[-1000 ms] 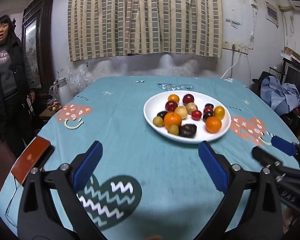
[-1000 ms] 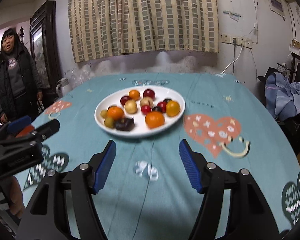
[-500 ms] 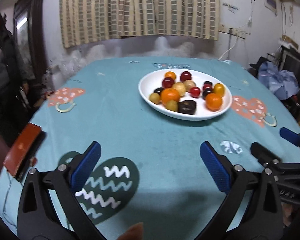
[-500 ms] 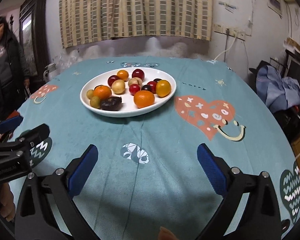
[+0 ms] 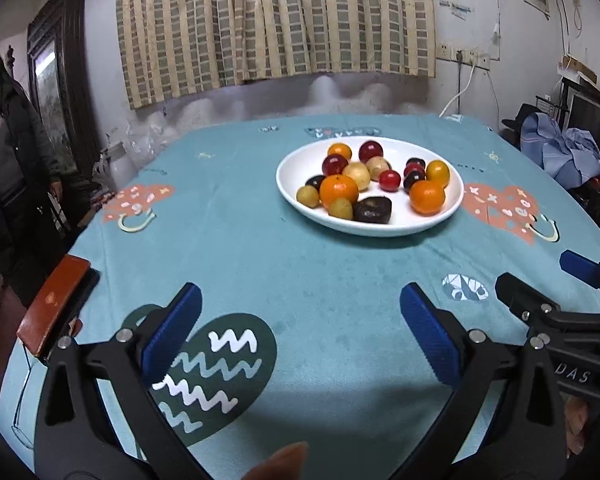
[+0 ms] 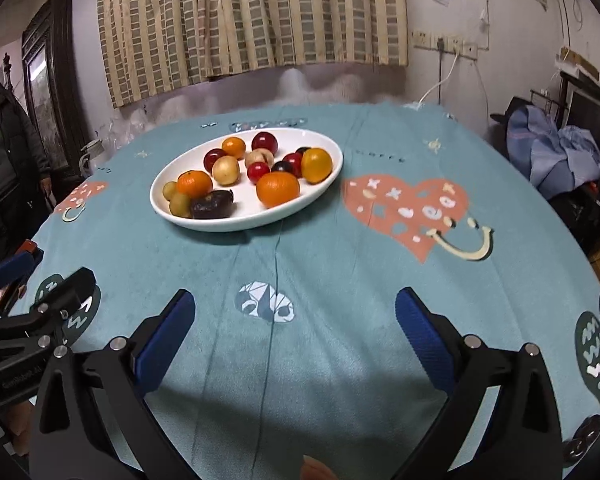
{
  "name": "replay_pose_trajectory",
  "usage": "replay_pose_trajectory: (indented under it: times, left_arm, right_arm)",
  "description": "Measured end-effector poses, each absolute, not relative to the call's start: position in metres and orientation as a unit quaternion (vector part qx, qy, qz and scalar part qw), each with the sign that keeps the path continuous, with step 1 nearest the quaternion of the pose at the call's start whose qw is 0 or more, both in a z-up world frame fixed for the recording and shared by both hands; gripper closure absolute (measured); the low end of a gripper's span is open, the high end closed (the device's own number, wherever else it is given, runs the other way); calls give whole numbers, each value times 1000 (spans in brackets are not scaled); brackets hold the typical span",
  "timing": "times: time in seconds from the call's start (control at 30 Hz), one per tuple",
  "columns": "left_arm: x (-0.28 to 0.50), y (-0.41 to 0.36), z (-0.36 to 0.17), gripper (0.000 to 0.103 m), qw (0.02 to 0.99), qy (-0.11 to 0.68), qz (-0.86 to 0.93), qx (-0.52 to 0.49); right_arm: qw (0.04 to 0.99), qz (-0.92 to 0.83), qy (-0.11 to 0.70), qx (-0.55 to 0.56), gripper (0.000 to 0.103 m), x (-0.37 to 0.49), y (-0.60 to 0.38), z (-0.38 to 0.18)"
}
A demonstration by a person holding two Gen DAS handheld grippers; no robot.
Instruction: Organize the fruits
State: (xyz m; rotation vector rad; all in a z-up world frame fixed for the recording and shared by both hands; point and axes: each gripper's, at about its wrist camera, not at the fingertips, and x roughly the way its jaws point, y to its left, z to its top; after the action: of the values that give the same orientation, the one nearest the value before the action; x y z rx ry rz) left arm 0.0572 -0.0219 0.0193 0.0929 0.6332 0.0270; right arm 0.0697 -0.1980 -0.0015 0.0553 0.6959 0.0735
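Teal tablecloth (image 5: 300, 264) carries the fruit plate (image 5: 380, 226); only left view shows the red chair (image 5: 54, 306); both jaws wide.

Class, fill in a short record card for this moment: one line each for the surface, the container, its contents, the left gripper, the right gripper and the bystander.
surface: table under a teal cloth with heart prints
container: white plate, shallow and oval, on the cloth
contents: mixed small fruits, among them two oranges, one nearer the right; red, yellow and dark ones too
left gripper: open, empty, short of the plate
right gripper: open, empty, short of the plate
bystander: woman standing at the left edge
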Motion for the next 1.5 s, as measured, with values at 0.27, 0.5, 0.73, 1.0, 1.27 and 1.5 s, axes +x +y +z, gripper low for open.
replay_pose_trajectory:
  times: [0.27,0.5,0.73,1.0,1.27,1.5]
  left_arm:
    - [57,-16,23,2,951,306,18,35]
    - [57,-14,24,2,952,305,19,33]
    - [58,-15,24,2,952,305,19,33]
    - [57,-15,24,2,952,305,19,33]
    - [58,-16,24,2,951,306,19,32]
    - [57,-17,24,2,951,307,18,32]
  right_arm:
    - [947,27,320,-6,3,65,-191,3]
    - [948,27,316,-8,3,65,-191,4]
    - [949,27,315,-8,3,65,-191,5]
    - [948,27,316,-8,3,65,-190,5]
    - [948,28,317,-7,3,65,-190,5]
    - [948,28,317,-6,3,65,-190,5]
